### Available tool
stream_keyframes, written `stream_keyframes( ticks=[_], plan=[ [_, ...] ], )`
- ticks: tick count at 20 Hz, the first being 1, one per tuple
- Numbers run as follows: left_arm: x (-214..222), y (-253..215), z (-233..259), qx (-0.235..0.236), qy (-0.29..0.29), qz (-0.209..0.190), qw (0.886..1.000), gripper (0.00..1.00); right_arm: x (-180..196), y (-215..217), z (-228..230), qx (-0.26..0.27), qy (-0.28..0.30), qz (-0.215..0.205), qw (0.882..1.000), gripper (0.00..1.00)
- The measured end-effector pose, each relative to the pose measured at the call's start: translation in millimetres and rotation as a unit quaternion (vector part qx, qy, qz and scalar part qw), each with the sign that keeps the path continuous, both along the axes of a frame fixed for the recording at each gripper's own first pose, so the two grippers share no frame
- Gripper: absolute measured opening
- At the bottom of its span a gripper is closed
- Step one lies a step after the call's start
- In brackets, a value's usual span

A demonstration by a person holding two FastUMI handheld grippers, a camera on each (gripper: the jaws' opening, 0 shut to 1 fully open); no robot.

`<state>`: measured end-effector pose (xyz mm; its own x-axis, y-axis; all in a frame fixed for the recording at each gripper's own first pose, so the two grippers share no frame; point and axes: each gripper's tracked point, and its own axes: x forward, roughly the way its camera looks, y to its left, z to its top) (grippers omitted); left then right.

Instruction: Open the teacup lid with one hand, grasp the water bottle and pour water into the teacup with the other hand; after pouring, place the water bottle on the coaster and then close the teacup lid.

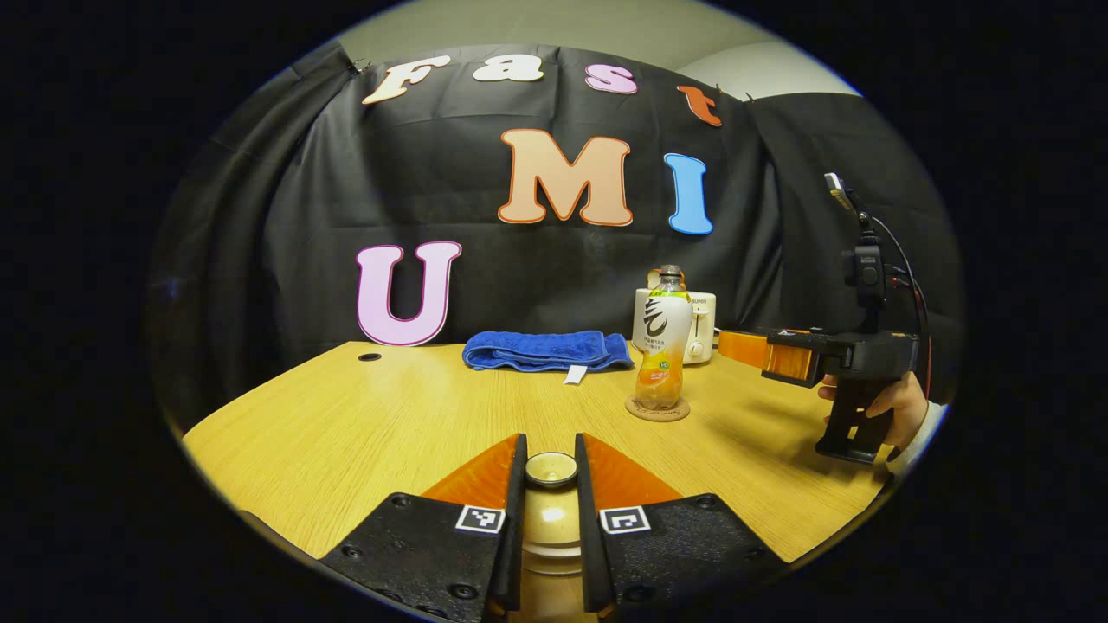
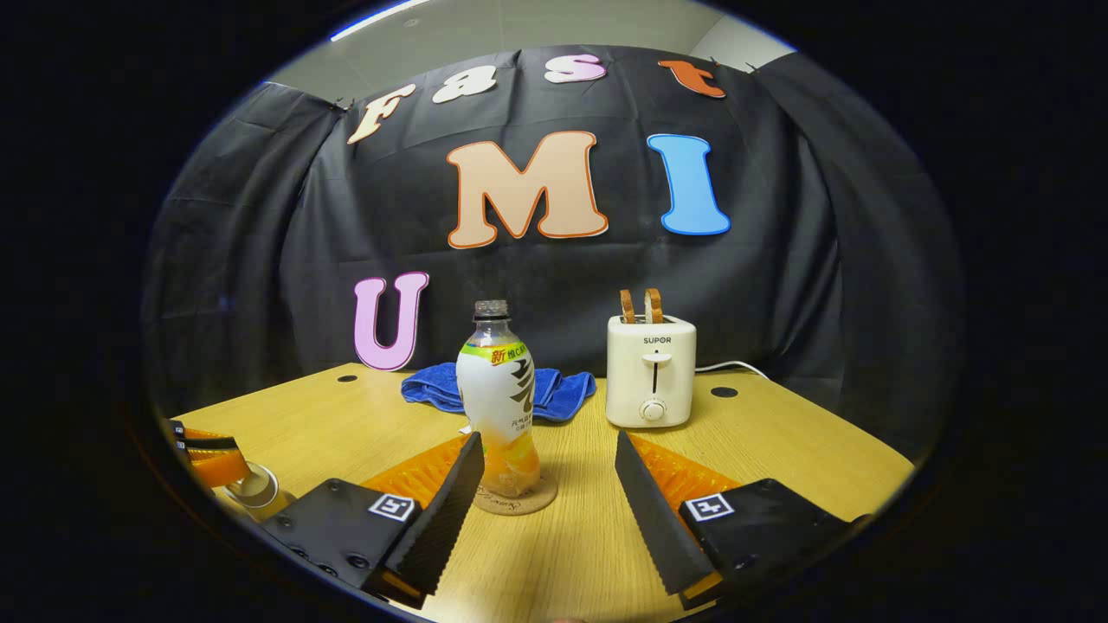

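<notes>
Your left gripper jaws pinch the teacup lid, bottom centre; right gripper jaws wide around the water bottle on its coaster — close next.

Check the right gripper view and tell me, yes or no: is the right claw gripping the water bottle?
No. The right claw is open, its fingers spread apart, and the water bottle stands free on the coaster beyond them.
</notes>
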<state>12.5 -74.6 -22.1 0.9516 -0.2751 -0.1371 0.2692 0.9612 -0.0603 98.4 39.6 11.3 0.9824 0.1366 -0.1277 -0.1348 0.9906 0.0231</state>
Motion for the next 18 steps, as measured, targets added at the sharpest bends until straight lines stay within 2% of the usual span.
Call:
stream_keyframes(
  ticks=[2, 5, 7, 9, 10, 12, 13, 14, 15, 16, 18],
  plan=[
    [0.0, -4.2, -0.5, 0.002, 0.000, -0.003, 1.000, 0.26, -2.8, -2.2, -1.3, -0.003, -0.001, 0.000, 1.000, 0.94],
    [-0.2, -7.3, -4.1, 0.014, 0.002, -0.004, 1.000, 0.28, -6.2, -3.5, -2.0, -0.004, -0.002, 0.000, 1.000, 0.96],
    [-0.6, -5.8, -3.5, 0.015, 0.000, 0.001, 1.000, 0.33, -11.2, -4.3, -0.9, -0.001, -0.001, 0.002, 1.000, 0.99],
    [-2.4, -4.4, -0.2, 0.015, -0.005, 0.006, 1.000, 0.42, -16.9, -5.7, -0.2, 0.000, -0.002, 0.002, 1.000, 0.96],
    [-4.0, -3.6, 2.0, 0.015, -0.010, 0.010, 1.000, 0.59, -20.6, -6.0, 1.8, 0.000, -0.005, 0.001, 1.000, 0.96],
    [-6.9, 0.8, 10.2, 0.014, -0.026, 0.023, 0.999, 0.74, -30.6, -6.6, 3.4, 0.000, -0.010, 0.001, 1.000, 0.96],
    [-8.0, 3.1, 15.4, 0.012, -0.036, 0.031, 0.999, 0.78, -35.8, -6.0, 4.1, 0.001, -0.012, 0.002, 1.000, 0.96],
    [-9.2, 5.5, 19.6, 0.011, -0.045, 0.040, 0.998, 0.87, -43.5, -4.6, 3.8, 0.001, -0.014, 0.003, 1.000, 0.96],
    [-10.3, 7.7, 23.0, 0.009, -0.056, 0.047, 0.997, 0.91, -49.8, -4.4, 2.9, 0.000, -0.016, 0.004, 1.000, 0.99],
    [-11.7, 8.1, 24.8, 0.006, -0.061, 0.052, 0.997, 0.94, -56.4, -5.0, 1.4, -0.001, -0.017, 0.003, 1.000, 0.96],
    [-15.1, 7.8, 25.6, 0.002, -0.064, 0.057, 0.996, 0.94, -70.0, -5.4, 0.2, 0.002, -0.016, 0.003, 1.000, 0.96]
  ],
)
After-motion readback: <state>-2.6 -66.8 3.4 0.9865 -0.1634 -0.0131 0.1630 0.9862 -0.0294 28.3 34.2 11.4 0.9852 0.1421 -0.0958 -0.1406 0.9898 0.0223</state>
